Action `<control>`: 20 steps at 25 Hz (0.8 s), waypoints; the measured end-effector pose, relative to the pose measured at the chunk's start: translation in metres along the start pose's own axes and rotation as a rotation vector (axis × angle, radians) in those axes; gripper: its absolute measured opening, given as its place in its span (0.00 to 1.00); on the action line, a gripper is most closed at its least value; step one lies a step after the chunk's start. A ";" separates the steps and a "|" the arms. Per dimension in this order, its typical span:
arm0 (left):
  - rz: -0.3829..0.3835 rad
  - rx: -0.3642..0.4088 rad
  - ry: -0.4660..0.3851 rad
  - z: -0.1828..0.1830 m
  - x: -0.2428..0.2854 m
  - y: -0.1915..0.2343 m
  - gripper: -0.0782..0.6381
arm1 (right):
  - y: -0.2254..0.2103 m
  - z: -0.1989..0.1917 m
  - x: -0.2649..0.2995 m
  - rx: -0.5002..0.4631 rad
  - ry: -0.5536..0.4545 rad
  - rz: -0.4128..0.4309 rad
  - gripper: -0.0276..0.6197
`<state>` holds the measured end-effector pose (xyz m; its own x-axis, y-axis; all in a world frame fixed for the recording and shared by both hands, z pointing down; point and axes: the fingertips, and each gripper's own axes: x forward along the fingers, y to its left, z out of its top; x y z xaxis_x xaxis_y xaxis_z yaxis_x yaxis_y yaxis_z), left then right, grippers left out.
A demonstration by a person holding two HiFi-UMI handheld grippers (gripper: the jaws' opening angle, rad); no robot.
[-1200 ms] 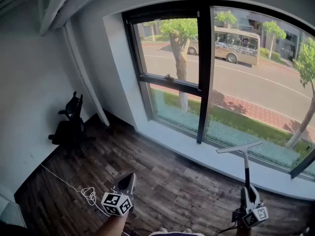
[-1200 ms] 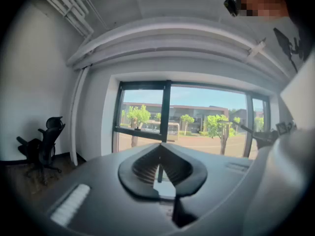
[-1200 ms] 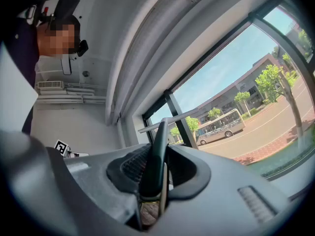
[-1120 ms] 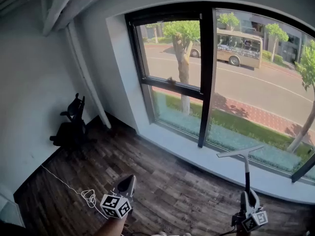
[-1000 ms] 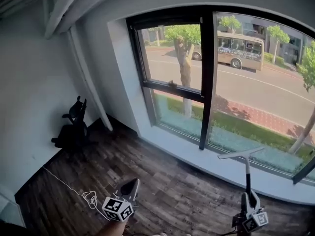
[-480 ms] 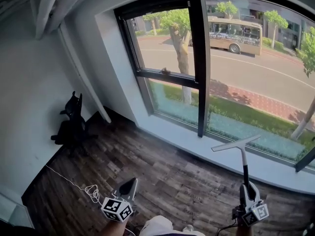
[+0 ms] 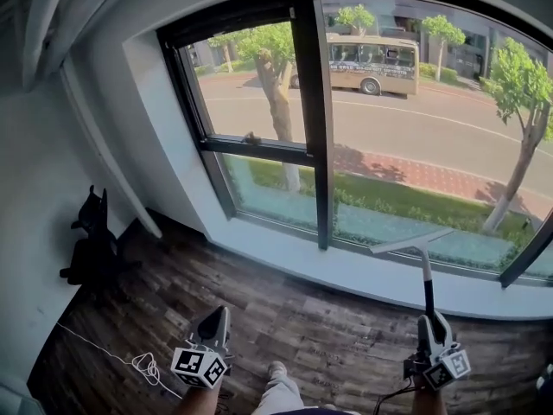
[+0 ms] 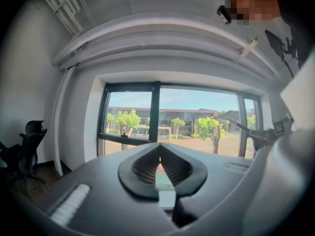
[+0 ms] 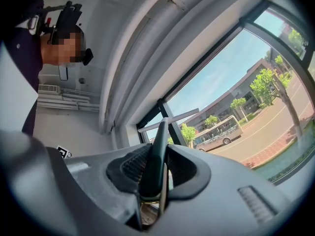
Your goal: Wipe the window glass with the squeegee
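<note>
My right gripper has its jaws clamped on the squeegee handle, blade toward twelve o'clock, facing the window glass. My left gripper, at nine o'clock, has its jaws closed on nothing.

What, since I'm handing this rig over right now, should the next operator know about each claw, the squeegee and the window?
Left claw: shut, empty, held low over the wooden floor.
Right claw: shut on the squeegee by its handle, which points upright with the blade on top.
Window glass: ahead, beyond the sill. The blade appears short of the pane, not on it.
Done: the squeegee is in hand. No wiped streak shows.
Left: bring the blade to the glass and wipe the panes.
</note>
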<state>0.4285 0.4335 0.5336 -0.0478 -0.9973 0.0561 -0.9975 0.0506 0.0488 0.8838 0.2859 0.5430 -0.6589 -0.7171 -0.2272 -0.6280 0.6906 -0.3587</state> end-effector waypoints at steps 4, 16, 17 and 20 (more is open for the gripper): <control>-0.011 -0.021 -0.006 0.001 0.024 0.030 0.11 | 0.005 0.002 0.017 -0.016 -0.025 -0.013 0.20; 0.001 -0.027 -0.013 0.018 0.082 0.143 0.11 | 0.042 -0.005 0.126 0.036 -0.116 0.017 0.20; 0.002 -0.026 -0.011 0.020 0.085 0.154 0.11 | 0.048 -0.007 0.137 0.036 -0.120 0.023 0.20; 0.007 -0.017 -0.012 0.023 0.095 0.186 0.11 | 0.062 -0.020 0.172 0.044 -0.132 0.046 0.20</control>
<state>0.2372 0.3475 0.5251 -0.0557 -0.9975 0.0444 -0.9961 0.0585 0.0657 0.7233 0.2079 0.4996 -0.6241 -0.6931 -0.3606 -0.5781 0.7202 -0.3837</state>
